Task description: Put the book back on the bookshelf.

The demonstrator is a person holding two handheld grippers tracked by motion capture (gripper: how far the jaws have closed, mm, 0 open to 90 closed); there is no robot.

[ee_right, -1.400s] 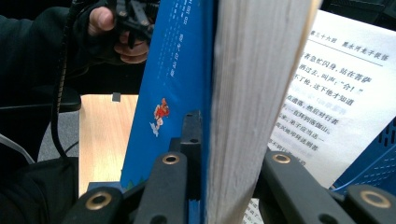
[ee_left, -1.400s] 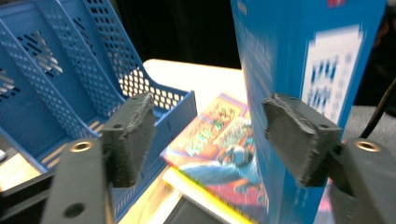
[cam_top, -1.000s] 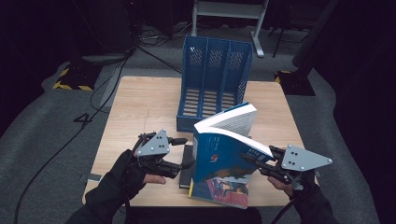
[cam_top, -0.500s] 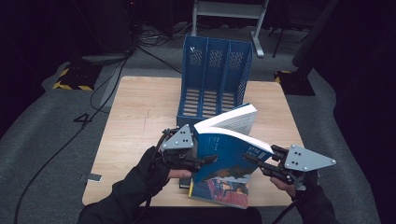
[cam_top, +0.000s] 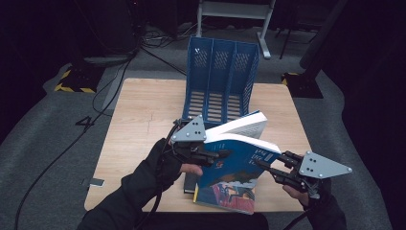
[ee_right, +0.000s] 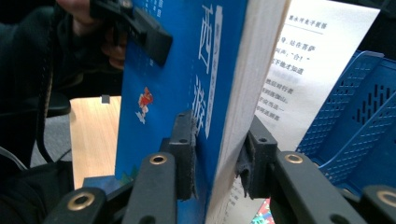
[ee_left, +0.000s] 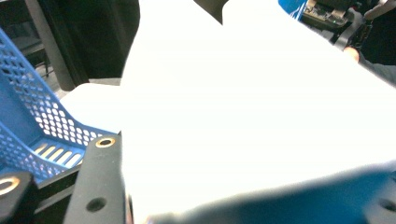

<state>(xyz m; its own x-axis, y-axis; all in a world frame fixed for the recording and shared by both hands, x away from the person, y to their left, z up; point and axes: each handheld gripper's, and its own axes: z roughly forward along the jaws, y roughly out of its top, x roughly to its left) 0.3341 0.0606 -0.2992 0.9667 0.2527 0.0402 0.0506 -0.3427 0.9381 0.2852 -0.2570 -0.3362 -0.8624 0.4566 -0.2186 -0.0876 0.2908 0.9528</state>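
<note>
Right gripper (ee_right: 217, 156) clamped on blue paperback book (cam_top: 234, 165), jaws on cover and page block. Left gripper (cam_top: 218, 154) at book's other edge, pinching cover; book raised, half-open, just before blue file rack (cam_top: 222, 76) on wooden table (cam_top: 139, 115).

A glossy blue paper cover wraps the book (cam_top: 237, 163), its matt white pages fanned open above a pale wood-grain worktop (cam_top: 143, 115). Behind stands a perforated blue plastic file rack (cam_top: 221, 76). Each matt black tool (ee_right: 217, 154) carries brass-coloured rivets, rough dark pads and a flat grey plate.
</note>
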